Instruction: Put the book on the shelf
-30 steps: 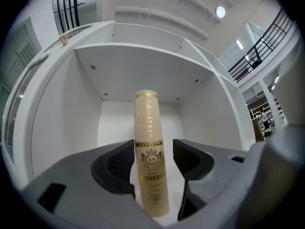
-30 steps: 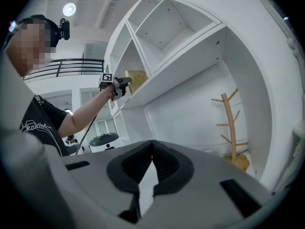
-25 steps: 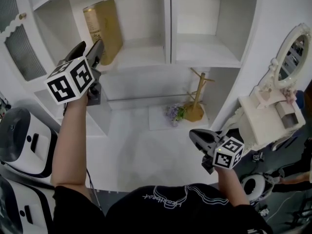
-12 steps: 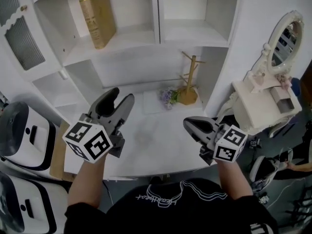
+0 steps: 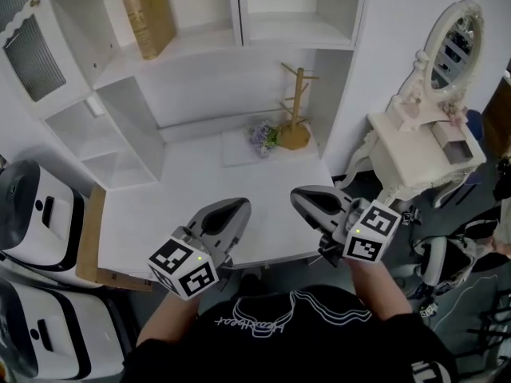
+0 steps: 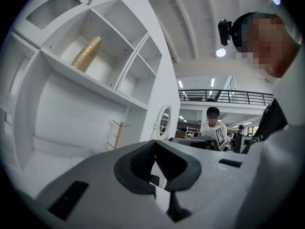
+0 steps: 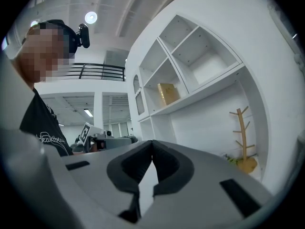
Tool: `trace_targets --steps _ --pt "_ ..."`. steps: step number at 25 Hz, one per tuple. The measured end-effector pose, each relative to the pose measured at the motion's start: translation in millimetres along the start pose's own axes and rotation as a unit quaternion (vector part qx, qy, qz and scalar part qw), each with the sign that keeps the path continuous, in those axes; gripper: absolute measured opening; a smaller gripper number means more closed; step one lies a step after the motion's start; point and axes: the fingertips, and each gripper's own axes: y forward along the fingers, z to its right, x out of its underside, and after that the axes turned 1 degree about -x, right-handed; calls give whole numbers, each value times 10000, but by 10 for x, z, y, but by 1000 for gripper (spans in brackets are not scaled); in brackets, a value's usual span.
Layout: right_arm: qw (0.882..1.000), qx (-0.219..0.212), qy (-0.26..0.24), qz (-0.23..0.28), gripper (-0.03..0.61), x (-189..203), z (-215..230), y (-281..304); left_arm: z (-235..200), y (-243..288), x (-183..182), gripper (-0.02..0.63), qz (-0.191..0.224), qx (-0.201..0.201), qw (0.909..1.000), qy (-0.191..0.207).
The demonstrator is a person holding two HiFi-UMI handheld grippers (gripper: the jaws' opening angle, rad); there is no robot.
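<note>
Tan hardback book [image 5: 146, 14] is in neither pair of tongs. The left gripper [image 5: 238, 207] has just been closing its jaws. Its dark pads [image 6: 143, 160] meet at the tips with nothing between them. The right gripper [image 5: 302, 197] is likewise drawn together to a thin seam and carries nothing.

Both are held side by side, a little apart, at the near edge of a white rectangular desk top [image 5: 184, 186]. Their tips point across it toward a white wooden shelf unit [image 5: 236, 6].

Beyond the gap between the two grippers, at the far side of the desk, a small bunch of purple flowers [image 5: 262, 138] sits just beside a light wooden branch-shaped stand [image 5: 294, 110].

The book stands well beyond and above the left gripper. It is upright with a slight lean, in the left open compartment of the upper shelf, far from either set of jaws.

Out past the right gripper is a white ornate dressing table [image 5: 415, 154] with an oval mirror [image 5: 451, 42]. Out past the left gripper, off the desk's side, are rounded white machines with black panels [image 5: 36, 214].
</note>
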Motion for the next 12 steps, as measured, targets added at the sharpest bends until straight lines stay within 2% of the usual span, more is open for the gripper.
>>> trace_targets --steps 6,12 --pt "9998 172 10 -105 6 229 -105 -163 180 -66 299 3 -66 -120 9996 266" --pt "9997 224 18 -113 6 294 -184 -238 278 -56 420 3 -155 -79 9996 236"
